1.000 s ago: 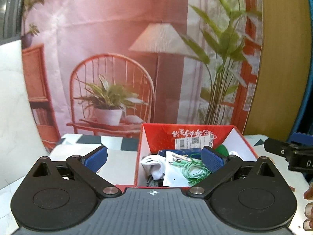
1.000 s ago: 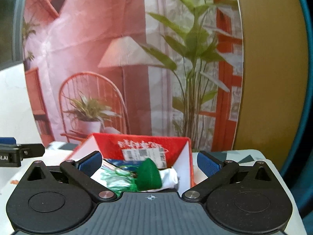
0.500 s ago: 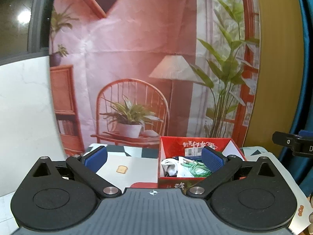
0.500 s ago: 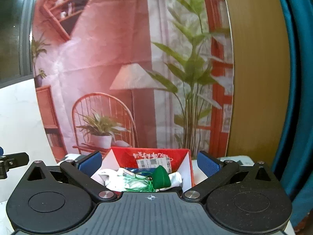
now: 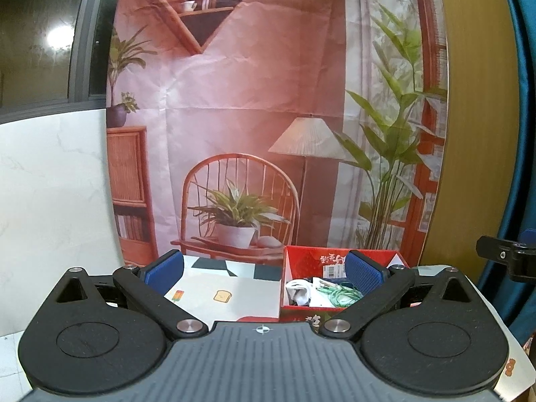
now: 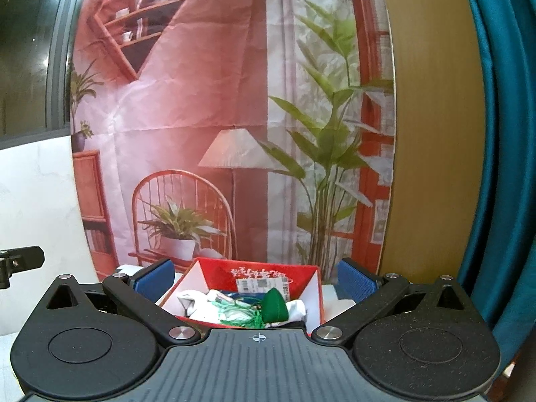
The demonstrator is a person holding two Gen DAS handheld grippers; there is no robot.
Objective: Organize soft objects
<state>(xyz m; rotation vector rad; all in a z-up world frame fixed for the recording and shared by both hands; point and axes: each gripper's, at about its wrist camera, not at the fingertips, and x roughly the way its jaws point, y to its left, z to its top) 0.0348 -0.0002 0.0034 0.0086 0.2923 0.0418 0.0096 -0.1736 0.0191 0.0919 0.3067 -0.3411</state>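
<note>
White tabletop with a red box on it

The table (image 5: 234, 284) runs out ahead of the left claw, white with small printed pictures, a toast slice (image 5: 222, 296) and an ice lolly (image 5: 178, 295), lying between the claw's fingers. The red box (image 5: 298, 315) sits on it ahead and to the right of that claw; from the right claw it stands dead ahead, centred between the fingers.

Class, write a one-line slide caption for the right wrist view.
Open right gripper with nothing between its jaws, facing a red box holding white cloth and a green pouch.
</note>
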